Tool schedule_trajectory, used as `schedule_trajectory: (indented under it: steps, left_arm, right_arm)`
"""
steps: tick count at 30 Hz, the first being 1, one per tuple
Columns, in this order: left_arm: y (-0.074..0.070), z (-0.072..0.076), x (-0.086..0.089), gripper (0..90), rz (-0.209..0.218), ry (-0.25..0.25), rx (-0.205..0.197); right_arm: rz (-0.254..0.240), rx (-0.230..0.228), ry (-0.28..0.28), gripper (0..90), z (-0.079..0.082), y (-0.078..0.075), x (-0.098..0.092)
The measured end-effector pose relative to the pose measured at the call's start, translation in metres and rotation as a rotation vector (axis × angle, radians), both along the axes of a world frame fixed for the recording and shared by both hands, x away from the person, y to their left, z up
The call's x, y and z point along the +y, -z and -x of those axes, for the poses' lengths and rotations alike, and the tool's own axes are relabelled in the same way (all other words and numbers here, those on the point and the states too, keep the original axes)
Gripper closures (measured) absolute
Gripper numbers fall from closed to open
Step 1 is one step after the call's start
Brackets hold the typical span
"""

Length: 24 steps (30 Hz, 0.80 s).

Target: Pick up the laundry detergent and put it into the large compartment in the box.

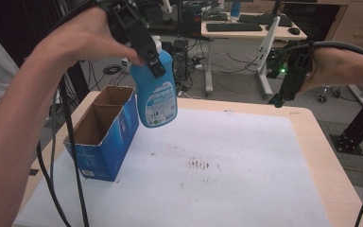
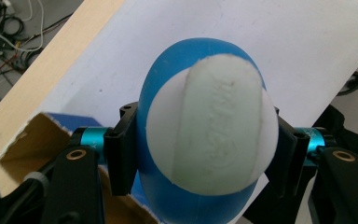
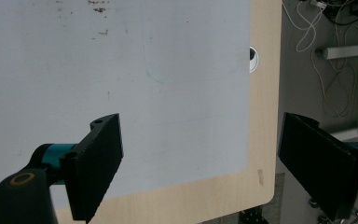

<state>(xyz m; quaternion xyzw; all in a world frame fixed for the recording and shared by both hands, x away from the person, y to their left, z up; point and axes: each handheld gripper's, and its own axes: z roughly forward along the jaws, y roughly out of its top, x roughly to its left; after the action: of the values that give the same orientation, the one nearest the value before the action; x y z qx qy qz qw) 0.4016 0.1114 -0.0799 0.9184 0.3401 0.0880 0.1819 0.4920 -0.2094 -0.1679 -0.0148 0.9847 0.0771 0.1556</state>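
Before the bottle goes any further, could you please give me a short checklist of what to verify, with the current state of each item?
1. Left tongs shut on the blue bottle near its top: ok.
2. Bottle lifted off the table: ok.
3. White cap on the bottle: ok.
4. Blue cardboard box open at the top, compartments look empty: ok.
5. Right tongs open, empty, away from the bottle: ok.
6. Cap sealed tight: cannot tell.

Blue bottle (image 1: 157,94), white cap (image 2: 213,123); blue box (image 1: 105,137).
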Motion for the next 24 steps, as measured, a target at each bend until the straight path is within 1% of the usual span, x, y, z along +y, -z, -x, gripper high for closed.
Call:
schedule_trajectory:
  steps: [1, 3, 4, 5, 6, 7, 8, 9, 11, 12, 13, 14, 15, 16, 17, 19, 21, 22, 24]
  left_arm:
    - [-0.001, 0.000, 0.004, 38.1, 0.001, -0.012, -0.004]
    - [-0.001, 0.000, 0.004, 38.1, 0.001, -0.012, -0.004]
    - [-0.002, -0.002, 0.019, 38.1, -0.011, -0.041, 0.009]
    - [-0.002, -0.002, 0.019, 38.1, -0.011, -0.041, 0.009]
    - [-0.002, -0.004, 0.027, 38.1, -0.008, -0.064, 0.008]
    - [-0.001, -0.004, 0.031, 38.1, -0.011, -0.071, 0.012]
    - [-0.002, -0.005, 0.035, 38.1, -0.013, -0.077, 0.011]
    - [-0.002, -0.004, 0.039, 38.1, -0.014, -0.083, 0.012]
    - [-0.003, -0.003, 0.048, 38.1, -0.018, -0.090, 0.004]
    - [-0.004, -0.002, 0.052, 38.1, -0.022, -0.089, 0.004]
    - [-0.004, -0.002, 0.052, 38.1, -0.022, -0.089, 0.004]
    - [-0.004, -0.002, 0.061, 38.1, -0.016, -0.105, 0.001]
    - [-0.004, -0.002, 0.061, 38.1, -0.016, -0.105, 0.001]
    - [-0.005, -0.001, 0.065, 38.1, -0.013, -0.118, 0.000]
    - [-0.005, 0.001, 0.071, 38.1, -0.016, -0.128, -0.002]
    - [-0.005, 0.002, 0.078, 38.1, -0.020, -0.138, -0.004]
    - [-0.005, 0.002, 0.081, 38.1, -0.023, -0.144, -0.003]
    - [-0.005, 0.002, 0.088, 38.1, -0.026, -0.152, 0.001]
    - [-0.004, 0.002, 0.095, 38.1, -0.030, -0.164, 0.004]
  right_arm:
    - [0.001, -0.001, -0.001, 13.2, 0.000, 0.000, 0.000]
    - [0.000, 0.002, 0.005, 13.2, 0.000, 0.000, 0.000]
    - [0.000, 0.002, 0.006, 13.2, 0.000, 0.000, 0.000]
    - [0.000, 0.002, 0.006, 13.2, 0.000, 0.000, 0.000]
    - [0.000, -0.002, -0.004, 13.2, 0.000, 0.000, 0.001]
    - [0.004, 0.001, 0.004, 13.2, 0.001, 0.000, 0.002]
    - [0.006, 0.002, 0.003, 13.2, 0.001, 0.000, 0.002]
    - [0.006, 0.001, -0.010, 13.2, 0.000, 0.001, 0.002]
    - [0.012, 0.002, 0.000, 13.2, 0.001, 0.001, 0.003]
    - [0.012, 0.002, -0.008, 13.2, 0.000, 0.001, 0.003]
    - [0.014, 0.001, -0.007, 13.2, 0.000, 0.001, 0.003]
    - [0.014, 0.004, -0.001, 13.2, 0.000, 0.001, 0.003]
    - [0.014, 0.004, -0.001, 13.2, 0.000, 0.001, 0.003]
    - [0.014, 0.003, 0.000, 13.2, 0.000, 0.001, 0.003]
    - [0.013, 0.004, 0.002, 13.2, 0.001, 0.002, 0.003]
    - [0.013, 0.005, -0.004, 13.2, 0.000, 0.002, 0.004]
    - [0.012, 0.005, 0.003, 13.2, 0.000, 0.002, 0.005]
    - [0.015, 0.005, -0.008, 13.2, -0.001, 0.003, 0.006]
    - [0.015, 0.005, -0.002, 13.2, 0.000, 0.004, 0.007]
